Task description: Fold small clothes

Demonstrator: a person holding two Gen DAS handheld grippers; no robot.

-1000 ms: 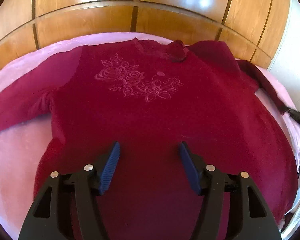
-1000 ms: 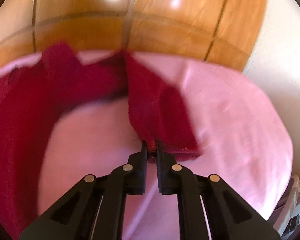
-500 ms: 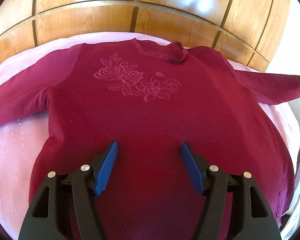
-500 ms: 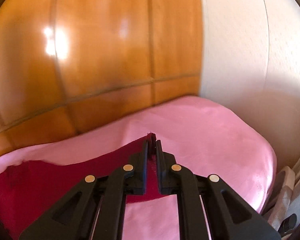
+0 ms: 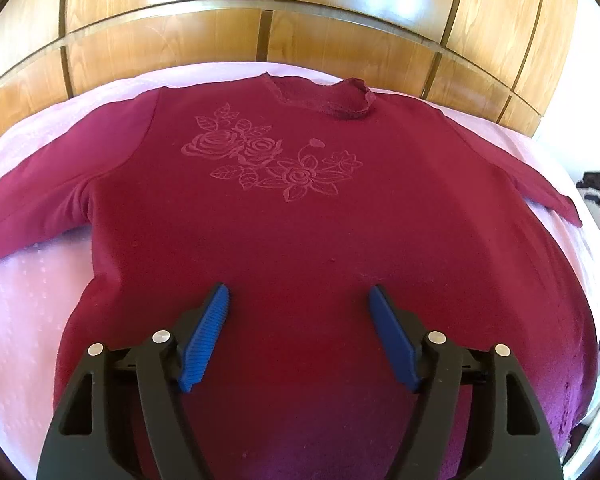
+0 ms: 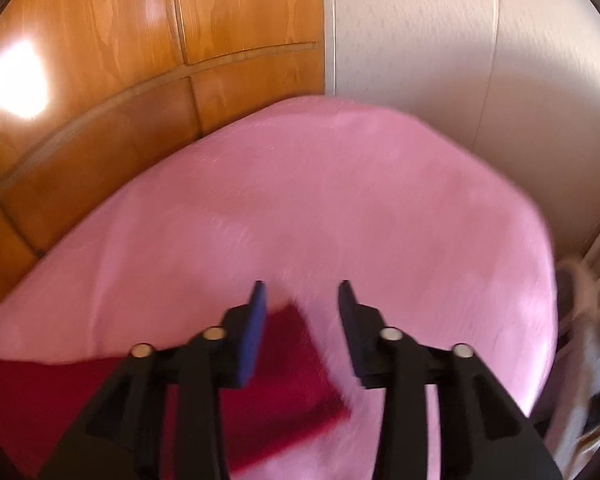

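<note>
while the dark red sweater (image 5: pixel 300 220) lies flat and face up on the pink bed cover (image 5: pixel 24 320), the left gripper (image 5: pixel 298 304) hangs above its lower part with the fingers (image 5: pixel 206 336) spread wide and nothing between them. the blue pads face each other over the cloth, and i cannot tell if they touch it. the sweater has a pattern of roses (image 5: pixel 268 160) on the chest and the collar (image 5: pixel 324 96) points to the wooden headboard (image 5: pixel 260 36). both sleeves are stretched out to the sides: the left sleeve (image 5: pixel 32 208) reaches to the left edge of the view and the right sleeve (image 5: pixel 532 176) goes down to the right, with its cuff resting on the bed cover near the bed's edge. the hem is under the gripper body and is not seen.

in the right wrist view the picture is blurred. the right gripper (image 6: pixel 302 304) is also open, with a clear gap between the fingers (image 6: pixel 252 332), and it holds nothing. the end of the sleeve (image 6: pixel 284 376) lies on the pink bed cover (image 6: pixel 340 200) just below and to the left of the fingers, partly hidden behind the left one. behind the bed there are the wooden headboard (image 6: pixel 140 60) on the left and a white wall (image 6: pixel 460 40) on the right.

at the far right of the left wrist view some dark things stand beside the bed, too small to name.
</note>
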